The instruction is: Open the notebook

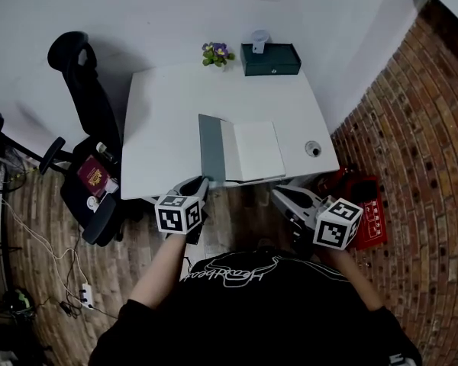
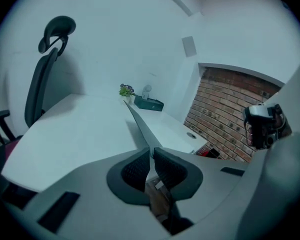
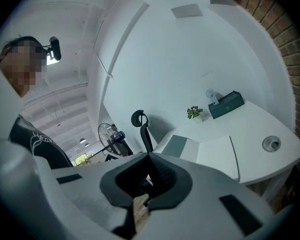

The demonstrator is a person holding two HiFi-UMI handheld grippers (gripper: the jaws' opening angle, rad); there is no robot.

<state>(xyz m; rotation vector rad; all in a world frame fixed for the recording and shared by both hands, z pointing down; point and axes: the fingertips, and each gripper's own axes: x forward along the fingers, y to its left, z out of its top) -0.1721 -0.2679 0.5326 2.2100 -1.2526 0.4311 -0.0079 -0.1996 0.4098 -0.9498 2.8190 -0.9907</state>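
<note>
The notebook (image 1: 252,151) lies spread on the white desk (image 1: 160,113) near its front edge, white page facing up. Its grey cover (image 1: 212,149) is swung out to the left. My left gripper (image 1: 201,183) is at the cover's near corner, by the desk edge. In the left gripper view the cover (image 2: 137,124) shows edge-on as a thin blade running into the shut jaws of that gripper (image 2: 151,151). My right gripper (image 1: 277,195) hangs just off the desk's front edge, right of the notebook. Its tips (image 3: 149,158) meet with nothing between them, and the notebook (image 3: 215,154) lies ahead of it.
A dark green tissue box (image 1: 270,59) and a small potted flower (image 1: 216,53) stand at the desk's back. A round cable grommet (image 1: 313,148) sits near the right edge. A black office chair (image 1: 88,105) is on the left, a red crate (image 1: 370,204) and a brick wall on the right.
</note>
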